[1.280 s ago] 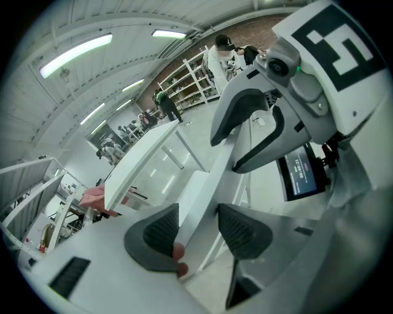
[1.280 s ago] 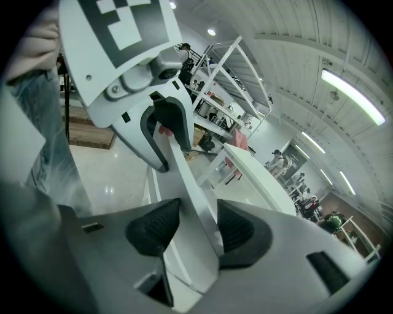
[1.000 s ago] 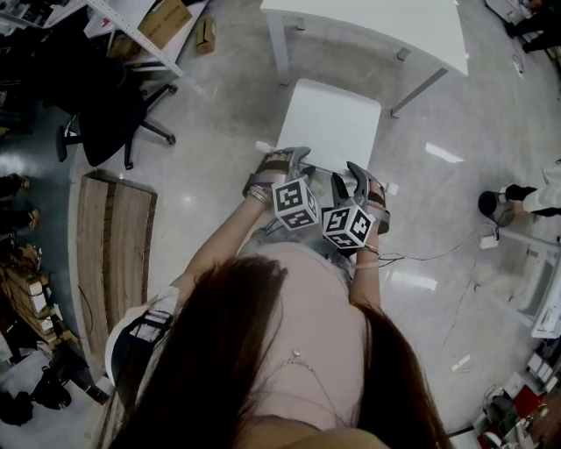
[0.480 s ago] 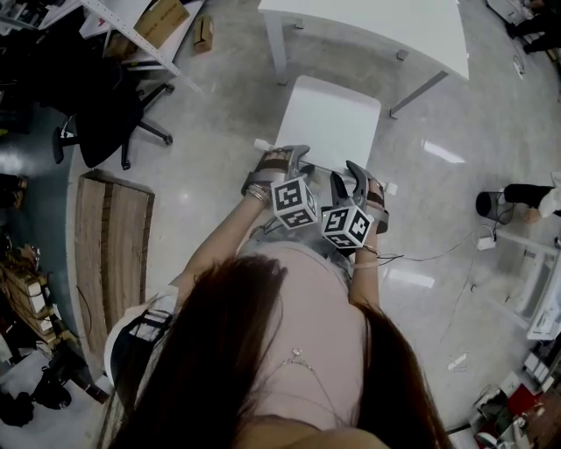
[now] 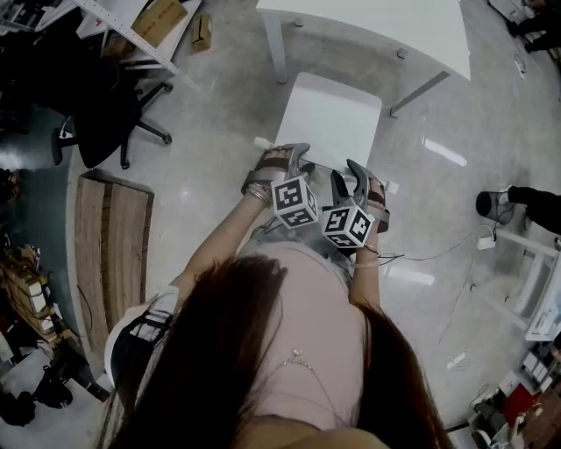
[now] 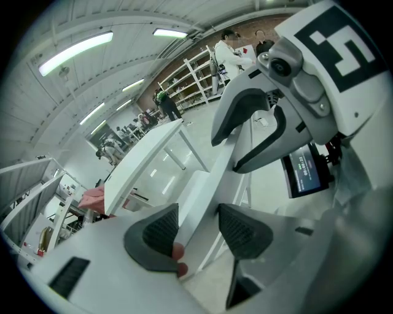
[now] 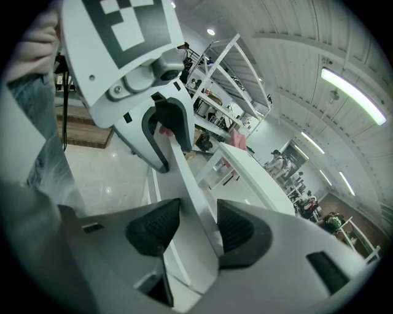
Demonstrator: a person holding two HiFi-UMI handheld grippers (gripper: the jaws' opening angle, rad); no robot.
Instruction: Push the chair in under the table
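A white chair (image 5: 331, 118) stands in front of me on the floor, its seat's far edge reaching under the white table (image 5: 377, 26). Its thin backrest is nearest me. My left gripper (image 5: 296, 158) is shut on the backrest's top edge at the left end, my right gripper (image 5: 349, 175) on the same edge further right. In the left gripper view the white backrest (image 6: 209, 184) runs between the dark pads of the left gripper (image 6: 198, 230). The right gripper view shows the backrest (image 7: 190, 190) pinched the same way in the right gripper (image 7: 198, 227).
A black office chair (image 5: 105, 114) and a wooden pallet (image 5: 110, 254) stand to the left. A cardboard box (image 5: 165, 19) lies under shelving at the top left. Cables (image 5: 438, 254) run over the floor on the right, near a person's shoe (image 5: 491, 203).
The chair's seat has slid slightly towards the table, with both grippers still holding the backrest. The person's foot at the right has shifted.
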